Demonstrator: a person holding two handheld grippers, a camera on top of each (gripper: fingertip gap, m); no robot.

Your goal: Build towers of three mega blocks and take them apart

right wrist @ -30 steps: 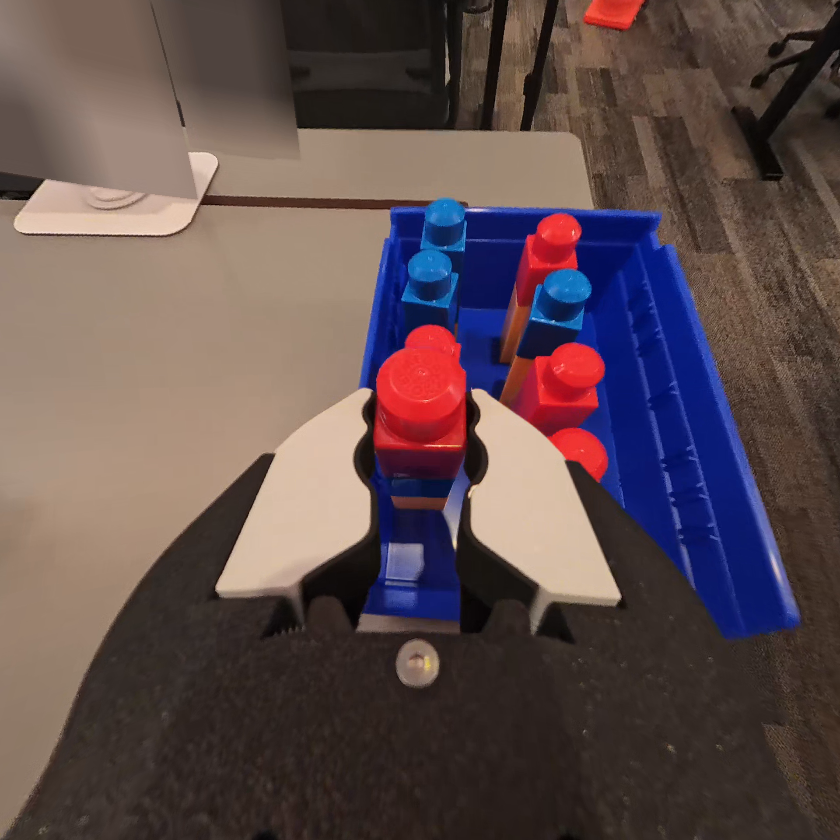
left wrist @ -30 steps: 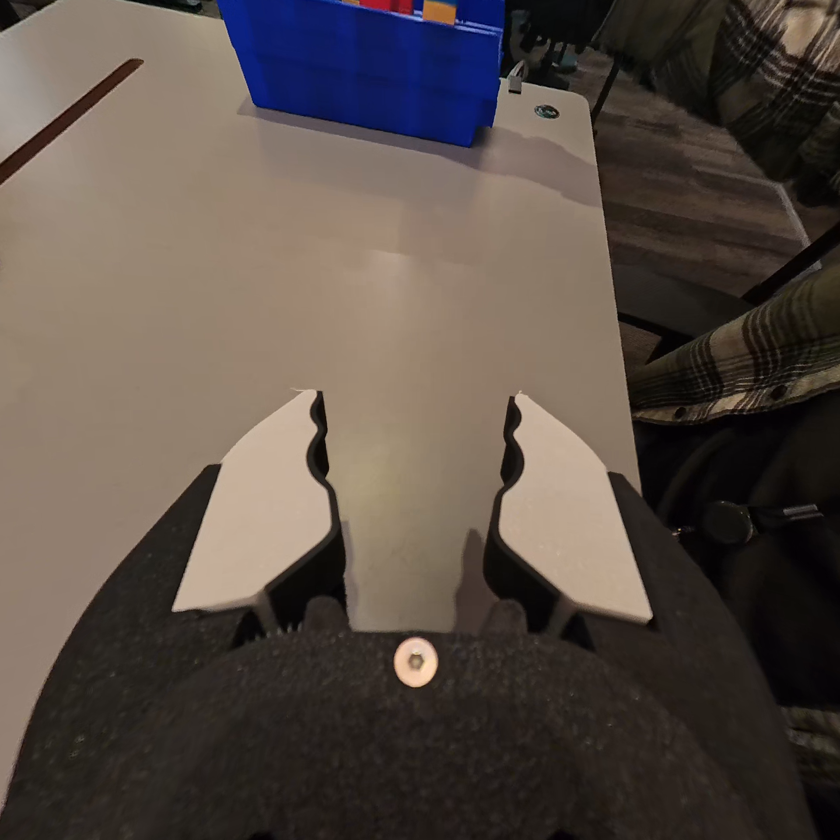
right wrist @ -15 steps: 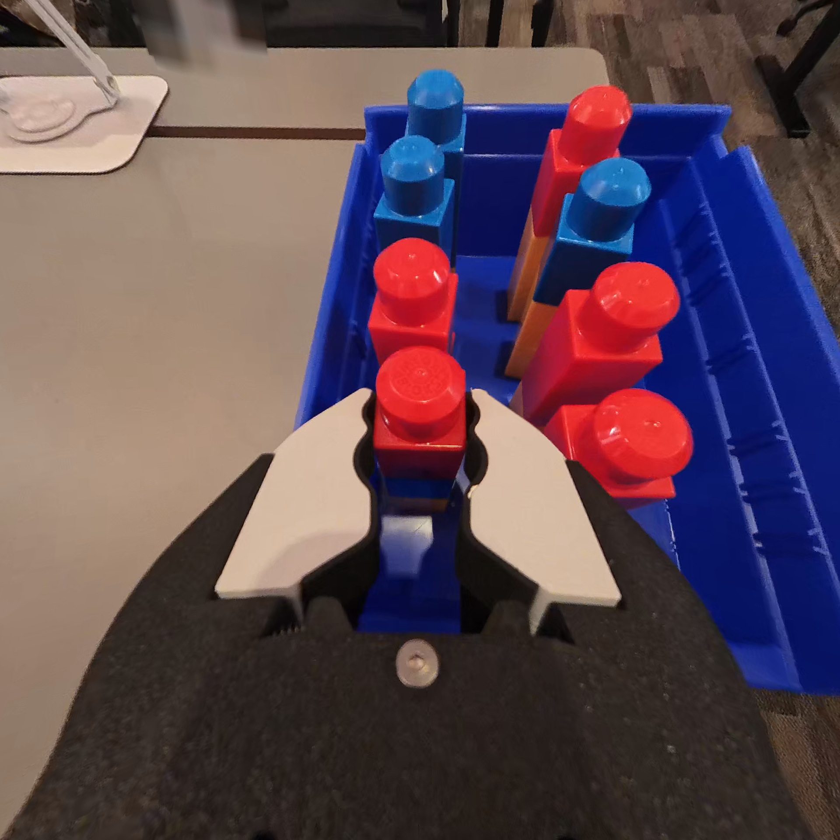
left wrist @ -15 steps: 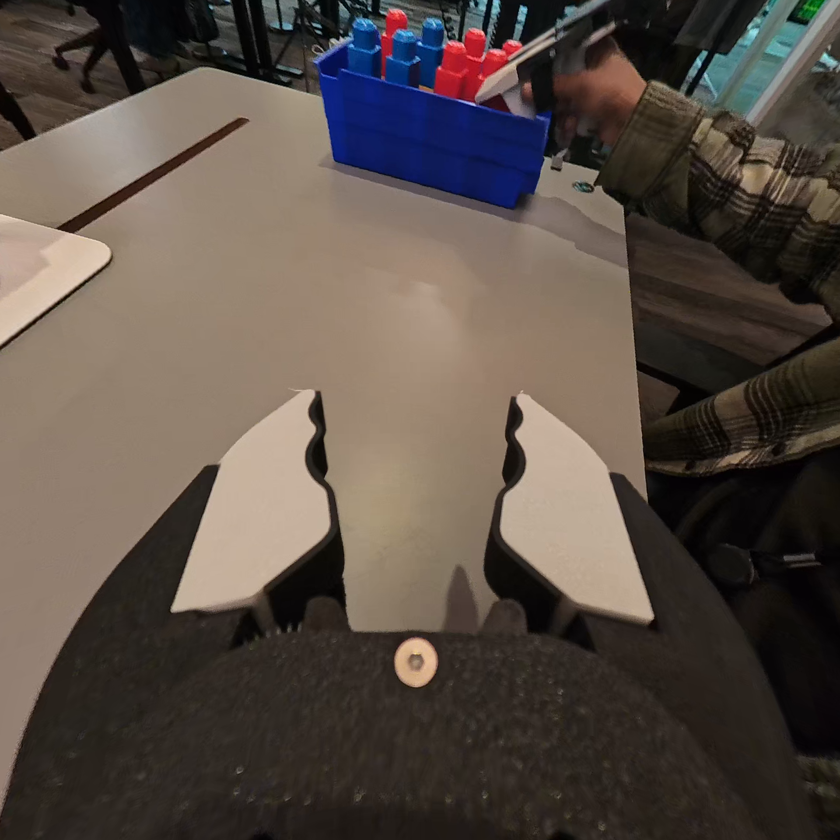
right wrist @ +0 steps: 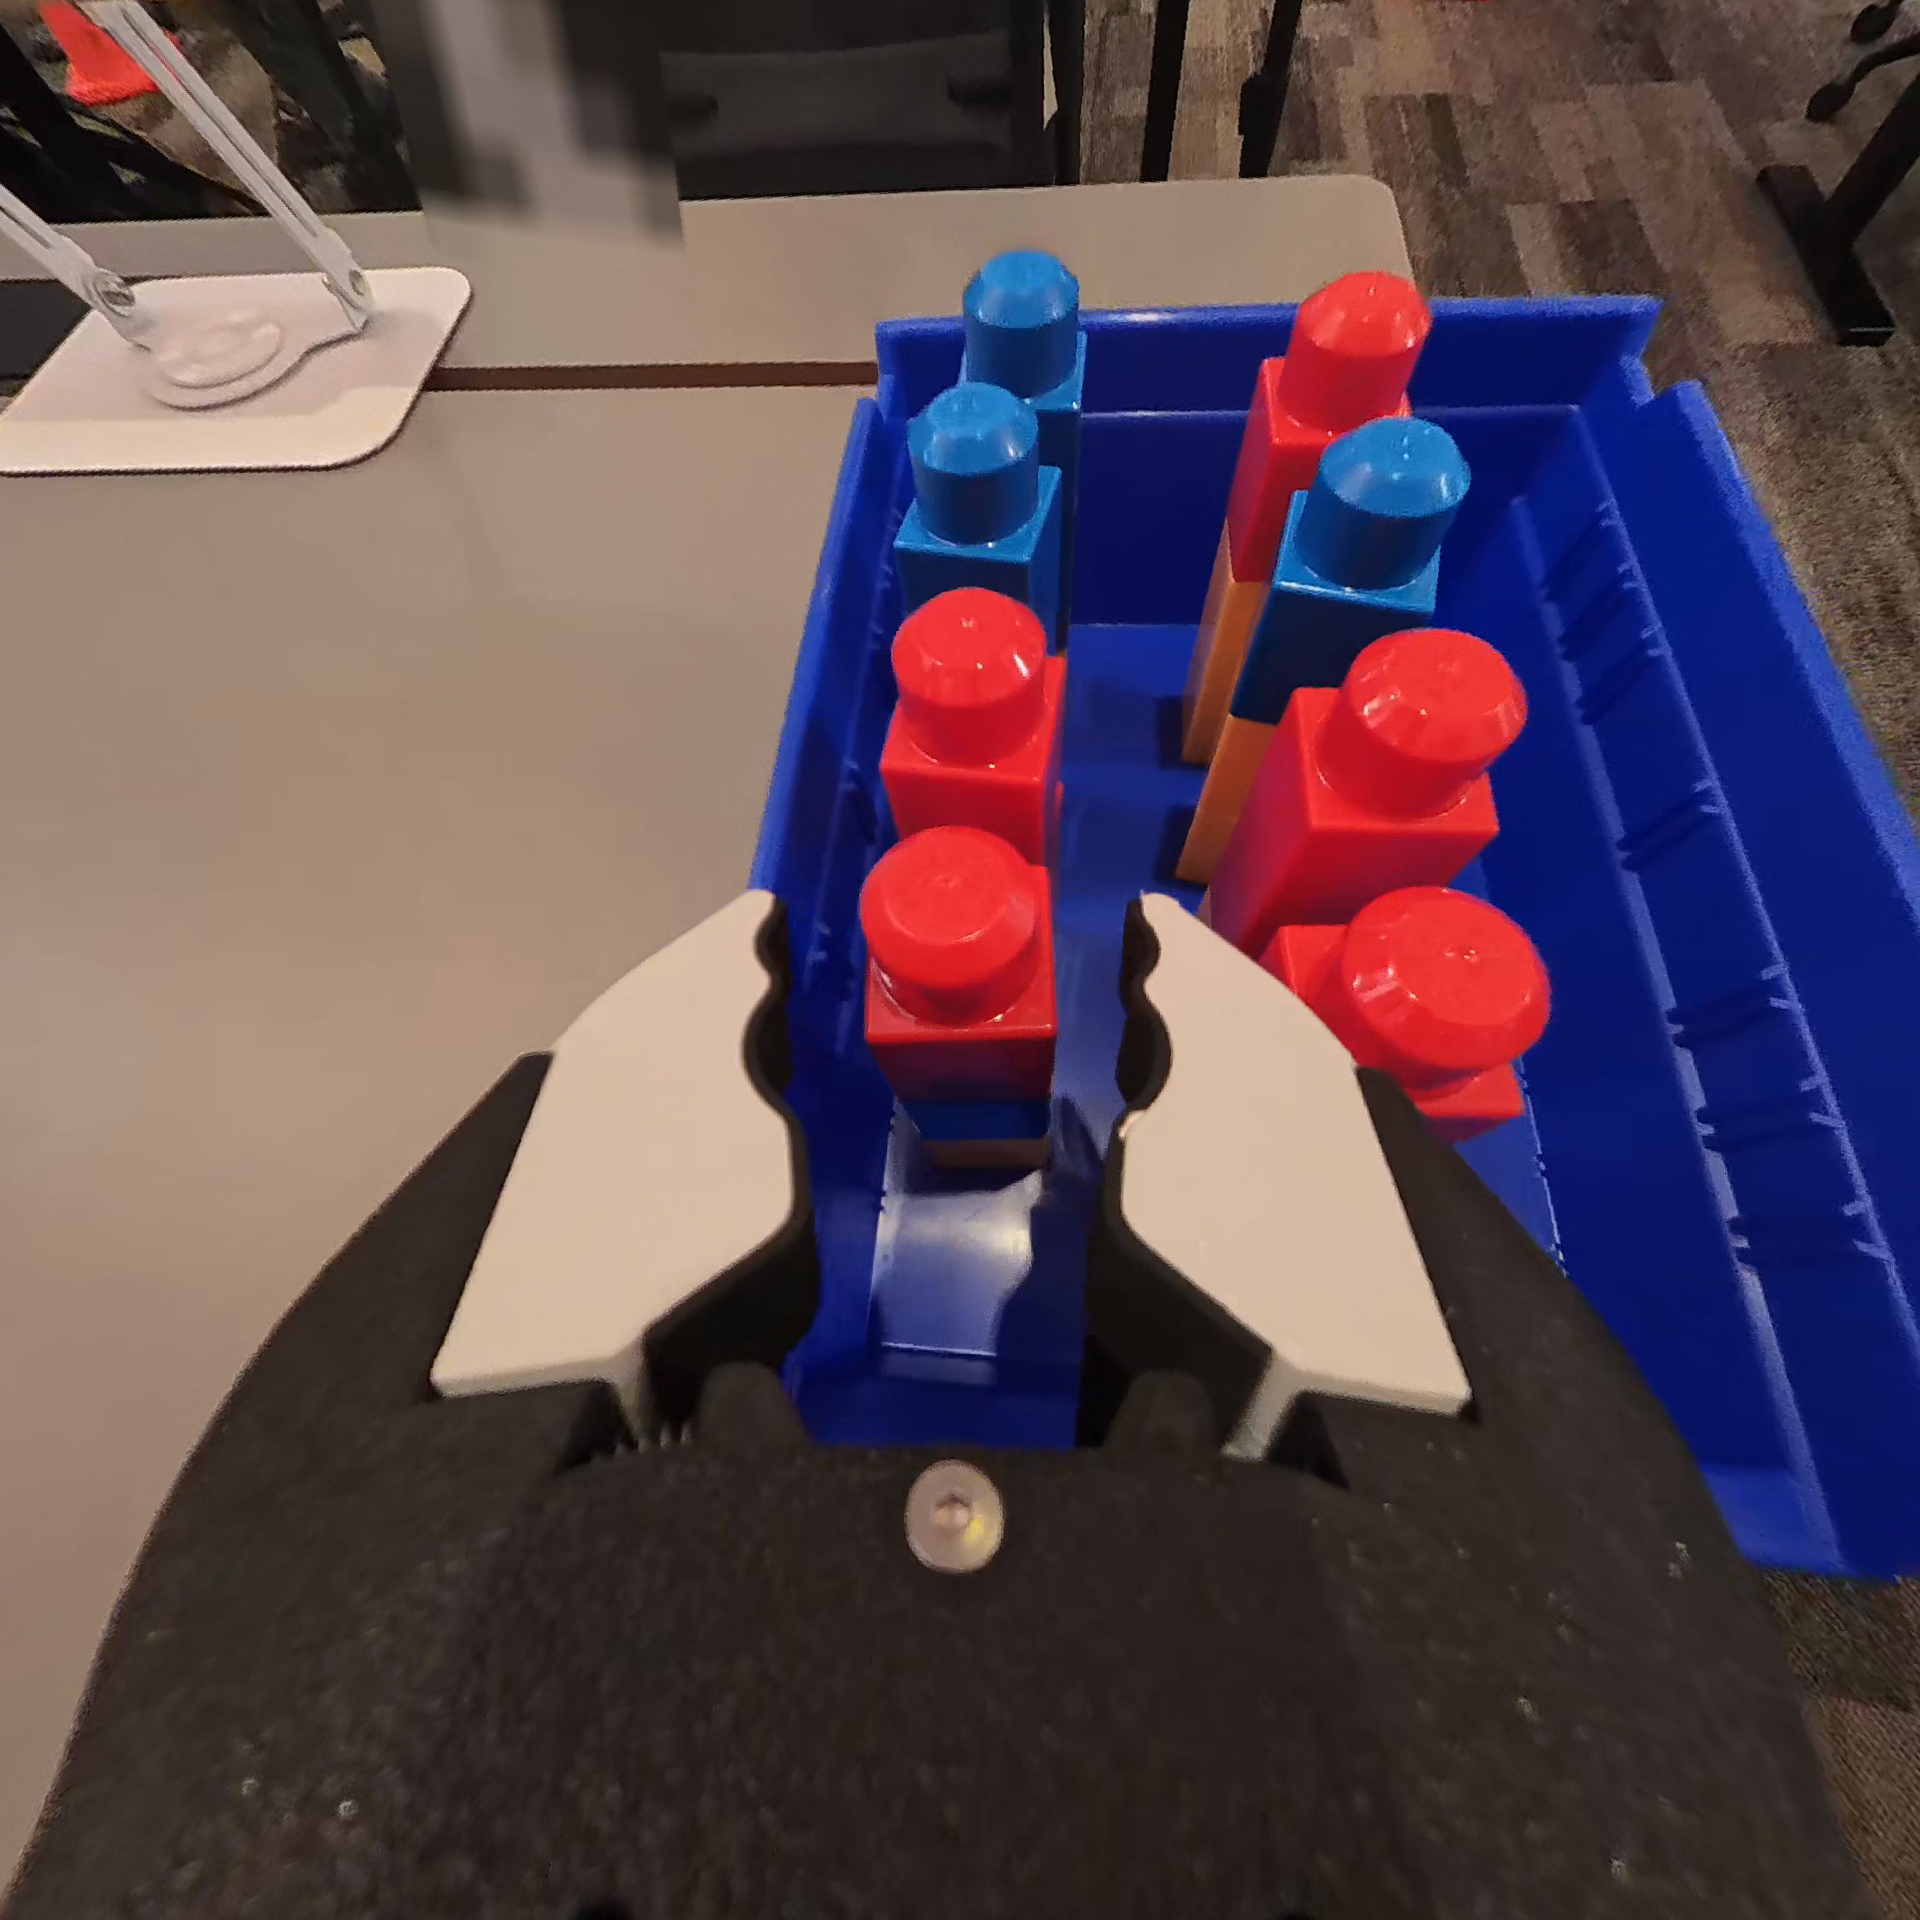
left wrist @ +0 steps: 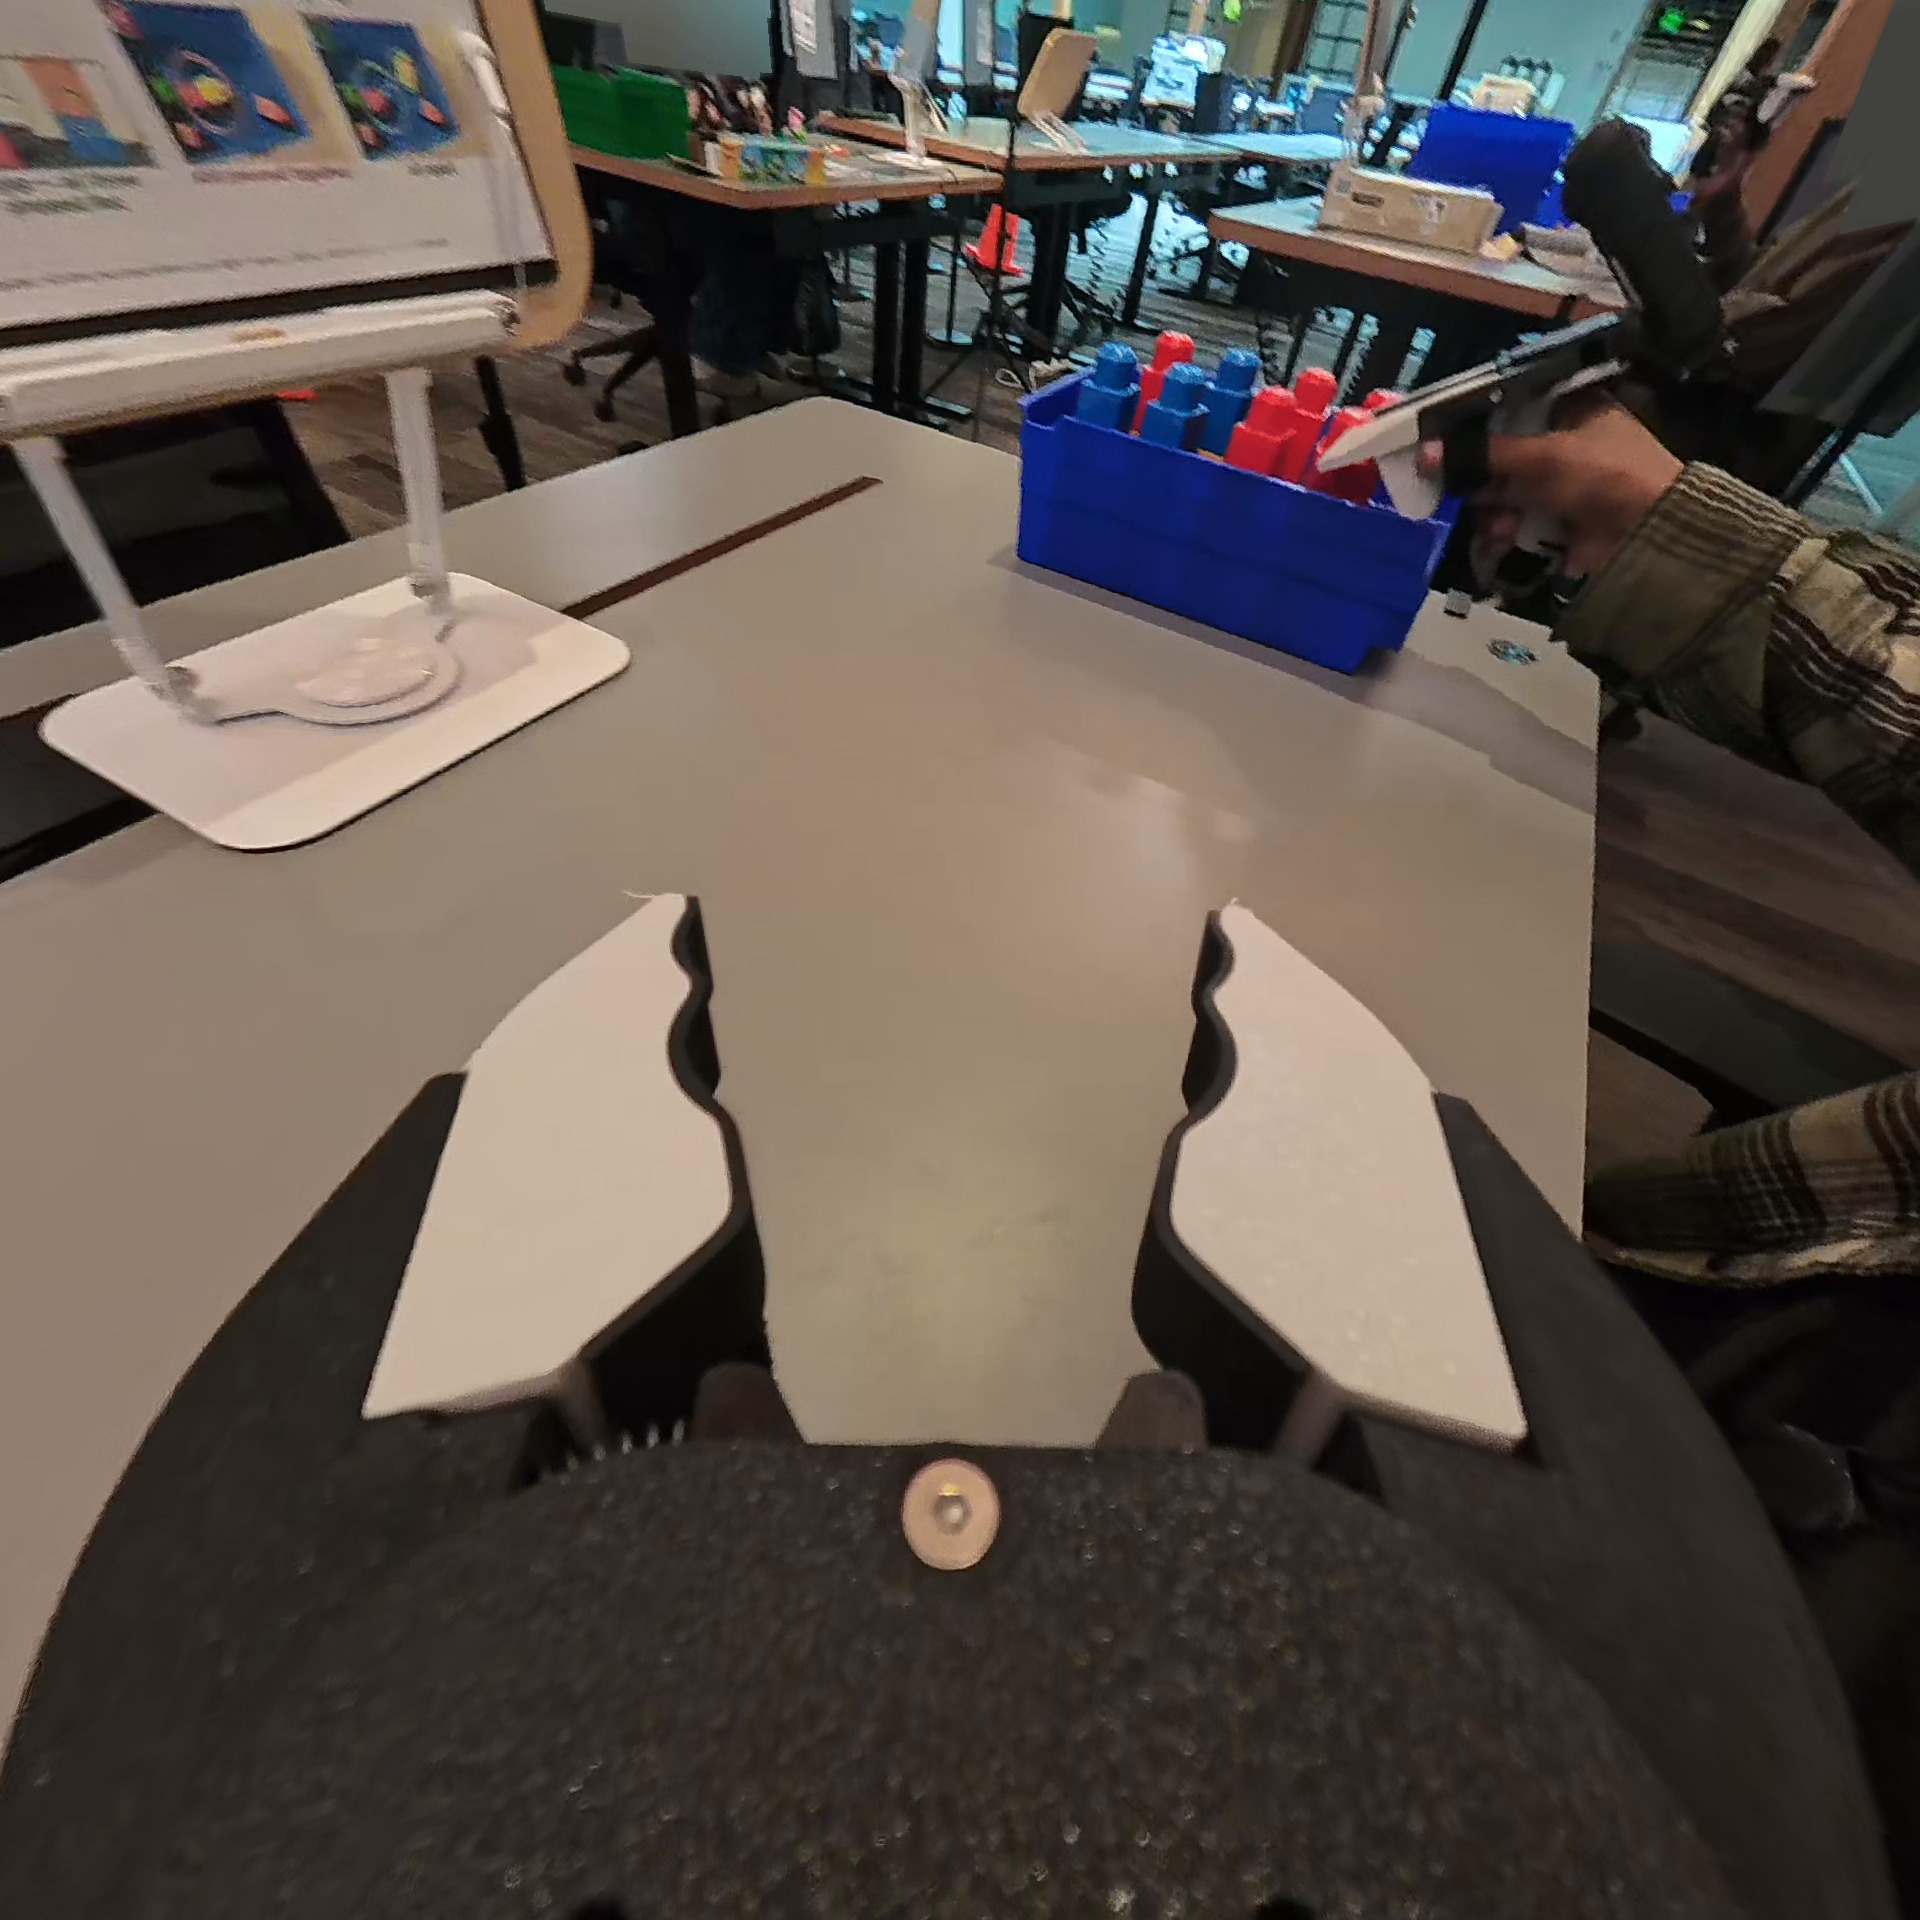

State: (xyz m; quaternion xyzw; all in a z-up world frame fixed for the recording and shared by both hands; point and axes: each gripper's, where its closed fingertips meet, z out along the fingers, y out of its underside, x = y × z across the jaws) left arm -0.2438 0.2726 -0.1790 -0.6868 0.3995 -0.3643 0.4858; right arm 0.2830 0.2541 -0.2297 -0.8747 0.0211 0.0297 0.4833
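Note:
A blue bin [right wrist: 1714,935] holds several upright three-block towers in two rows. My right gripper [right wrist: 951,914] is open over the bin's near left corner, its fingers either side of a tower with a red top block [right wrist: 956,977] that stands free in the bin. Other towers have red [right wrist: 971,717] or blue [right wrist: 977,499] tops. My left gripper [left wrist: 951,914] is open and empty, low over the grey table [left wrist: 935,748]. In the left wrist view the bin [left wrist: 1226,540] stands far right, with the right gripper [left wrist: 1392,447] above it.
A white tablet stand [left wrist: 343,696] with a picture sheet sits at the table's left; it also shows in the right wrist view [right wrist: 229,364]. A plaid sleeve [left wrist: 1766,665] reaches over the table's right edge. Other desks and chairs stand behind. Spacing between my two grippers at the tips: around 55 cm.
My right gripper lowered the red-topped tower into the bin, then opened and let it go. My left gripper tilted up, bringing the stand and room into view.

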